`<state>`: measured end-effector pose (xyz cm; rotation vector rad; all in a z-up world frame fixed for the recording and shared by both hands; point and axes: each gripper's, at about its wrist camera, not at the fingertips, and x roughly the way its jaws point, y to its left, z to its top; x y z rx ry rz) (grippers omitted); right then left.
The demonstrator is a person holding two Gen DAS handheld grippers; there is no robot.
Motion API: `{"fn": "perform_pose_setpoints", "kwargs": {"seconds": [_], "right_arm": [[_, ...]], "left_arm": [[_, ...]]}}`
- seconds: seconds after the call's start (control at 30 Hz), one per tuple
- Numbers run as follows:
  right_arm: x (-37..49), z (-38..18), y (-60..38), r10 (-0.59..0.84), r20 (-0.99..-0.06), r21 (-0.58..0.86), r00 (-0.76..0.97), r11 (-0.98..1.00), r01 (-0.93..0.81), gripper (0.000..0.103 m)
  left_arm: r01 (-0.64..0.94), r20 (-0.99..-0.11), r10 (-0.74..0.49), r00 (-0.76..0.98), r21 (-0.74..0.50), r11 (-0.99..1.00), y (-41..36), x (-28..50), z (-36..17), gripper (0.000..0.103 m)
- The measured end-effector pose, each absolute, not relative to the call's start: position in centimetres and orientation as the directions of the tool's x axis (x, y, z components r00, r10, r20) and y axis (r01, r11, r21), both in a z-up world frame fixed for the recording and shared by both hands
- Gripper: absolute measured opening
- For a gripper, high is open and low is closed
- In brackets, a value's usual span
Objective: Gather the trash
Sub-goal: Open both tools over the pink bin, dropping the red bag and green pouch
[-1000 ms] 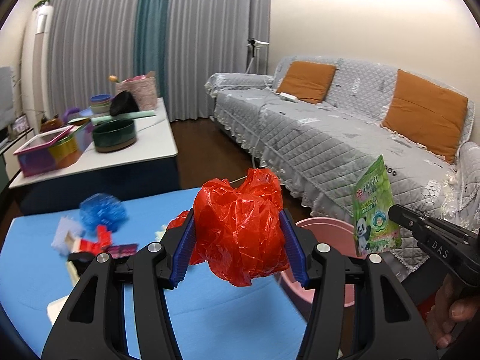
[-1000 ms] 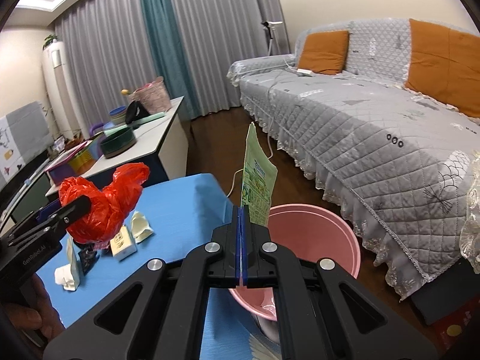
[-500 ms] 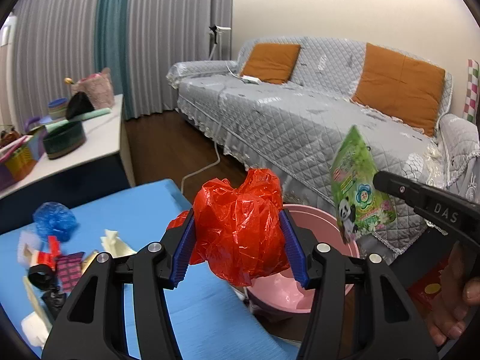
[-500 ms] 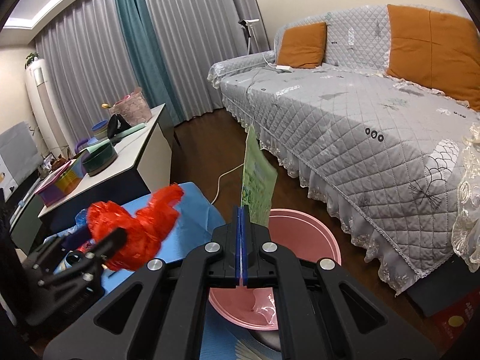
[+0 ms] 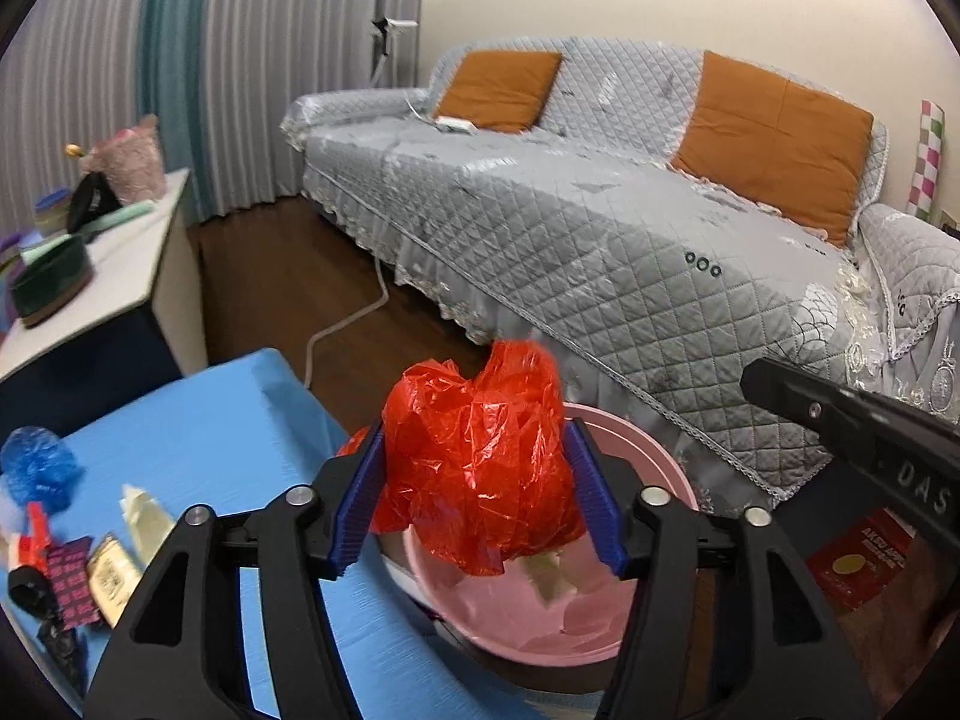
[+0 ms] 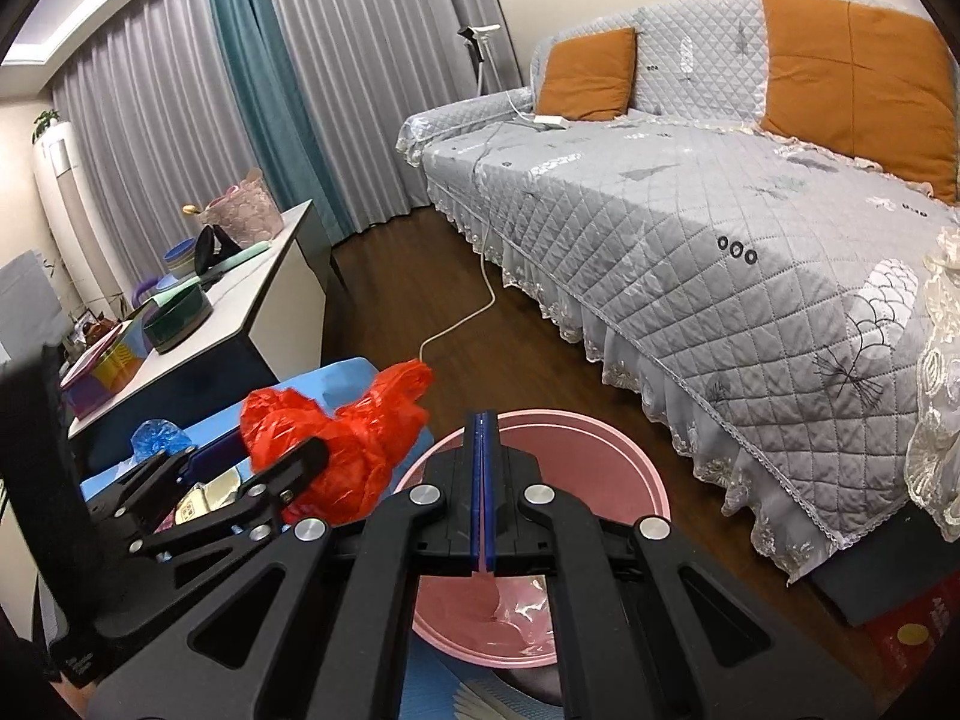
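**Red bag held over the pink bin**

The crumpled red plastic bag [image 5: 480, 468] is seen between the blue pads of the left claw [image 5: 474, 498], whose jaws have just been opening; the bag bulges past both pads, and contact with the right pad cannot be confirmed. The bag hangs above the near rim of the pink bin [image 5: 630, 618], where pale scraps already lie. The right claw [image 6: 483, 492] is clenched with nothing between its pads, poised over the same bin. More litter is left on the blue worktop [image 5: 204, 414].
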<state>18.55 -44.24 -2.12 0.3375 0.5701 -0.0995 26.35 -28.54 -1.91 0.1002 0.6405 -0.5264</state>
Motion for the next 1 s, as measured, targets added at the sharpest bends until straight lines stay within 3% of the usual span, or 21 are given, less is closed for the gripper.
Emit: {"fn": "perform_pose_setpoints", "kwargs": {"seconds": [0.13,0.23,0.73,1.0], "right_arm": [[19.0,-2.7,-45.0,-0.011,-0.568,0.3,0.823,0.928,0.22,0.01],[18.8,-2.7,-45.6,-0.034,-0.562,0.317,0.826,0.914,0.253,0.05],[18.7,-0.7,-41.1,0.0,-0.52,0.282,0.854,0.944,0.172,0.052],[17.8,0.2,-37.9,0.043,-0.468,0.313,0.883,0.942,0.12,0.043]], "left_arm": [[0.491,-0.614,-0.436,0.657,-0.09,0.866,-28.5,27.1,-2.3,0.069],[0.488,-0.612,-0.439,0.658,-0.097,0.867,-27.7,27.0,-2.3,0.069],[0.385,-0.551,-0.36,0.753,-0.075,0.92,-19.1,22.7,1.7,0.069],[0.276,-0.518,-0.248,0.818,-0.023,0.961,-11.4,19.2,3.7,0.069]]}}
